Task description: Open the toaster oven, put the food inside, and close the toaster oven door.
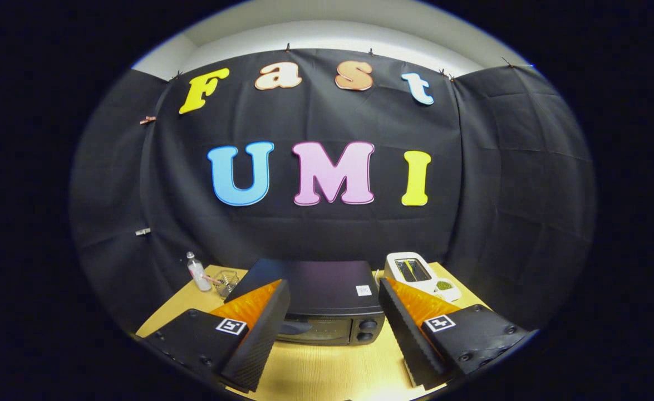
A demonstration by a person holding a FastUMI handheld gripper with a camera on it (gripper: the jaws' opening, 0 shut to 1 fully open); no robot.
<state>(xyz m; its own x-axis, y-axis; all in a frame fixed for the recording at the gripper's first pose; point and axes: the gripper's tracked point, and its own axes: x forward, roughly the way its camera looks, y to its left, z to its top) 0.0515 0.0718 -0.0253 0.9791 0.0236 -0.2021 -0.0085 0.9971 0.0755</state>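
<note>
Nearest us, the gripper (332,340) has its fingers spread wide, nothing between them, hovering over the front part of the tabletop (327,373). We see the toaster oven (318,303) just ahead, in the gap between the fingers, sitting mid-tabletop. Its long axis runs side to side, parallel to the tabletop's front edge; the door (315,329) faces us and is closed, with two knobs (367,329) stacked at its right end. We also note a small white label (363,290) on its top near the right side. Toward the far right corner of the tabletop stands a white toaster (410,270), and just beside it a small white dish with something green (444,286). Toward the far left corner we see a clear bottle (197,272) and a wire basket (226,282) next to it.
</note>
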